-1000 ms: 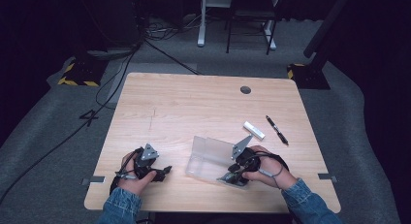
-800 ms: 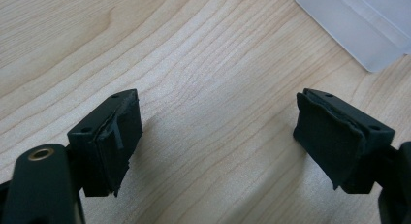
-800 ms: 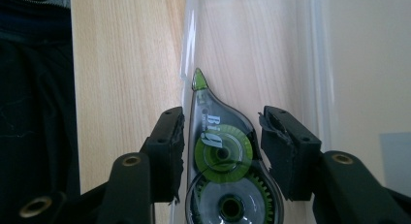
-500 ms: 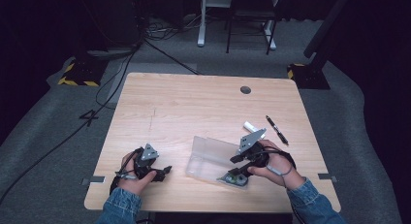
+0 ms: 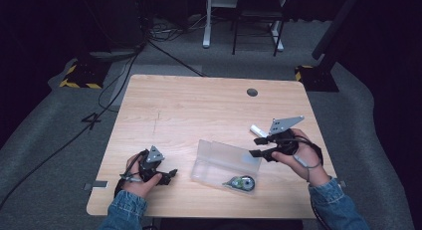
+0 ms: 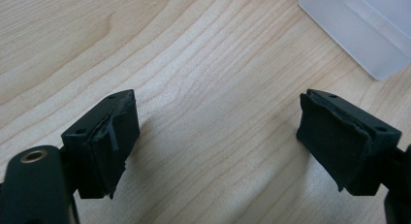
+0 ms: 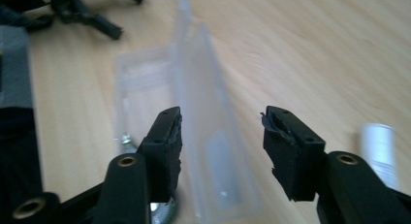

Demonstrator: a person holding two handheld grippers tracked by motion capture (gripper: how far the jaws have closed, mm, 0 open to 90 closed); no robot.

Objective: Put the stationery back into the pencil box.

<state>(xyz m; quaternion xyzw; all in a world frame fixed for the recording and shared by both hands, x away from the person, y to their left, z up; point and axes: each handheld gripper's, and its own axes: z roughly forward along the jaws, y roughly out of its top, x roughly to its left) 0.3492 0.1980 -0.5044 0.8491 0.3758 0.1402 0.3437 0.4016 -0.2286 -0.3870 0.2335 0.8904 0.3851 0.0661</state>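
Note:
A clear plastic box [image 5: 219, 153] lies open on the wooden table [image 5: 199, 110], with a green and grey tape dispenser [image 5: 240, 182] in its near part. My right gripper [image 5: 256, 146] hangs above the box's right end, open, its jaws just opened a little wider and nothing held. In its own view the right gripper [image 7: 220, 120] looks down on the box [image 7: 203, 136] and its upright lid. My left gripper [image 5: 171, 174] rests low at the front left. Its jaws have just opened wider, and the left gripper [image 6: 215, 103] has bare wood between them.
A white cylinder [image 5: 258, 129] lies on the table just behind my right gripper and shows as a white cylinder [image 7: 380, 141] at the right. A round grommet hole [image 5: 252, 92] sits near the far edge. Cables [image 5: 149, 46] run across the floor beyond the table.
My right gripper has lifted up and away to the right from the box's near end, leaving the tape dispenser lying in the box. The left hand has stayed put.

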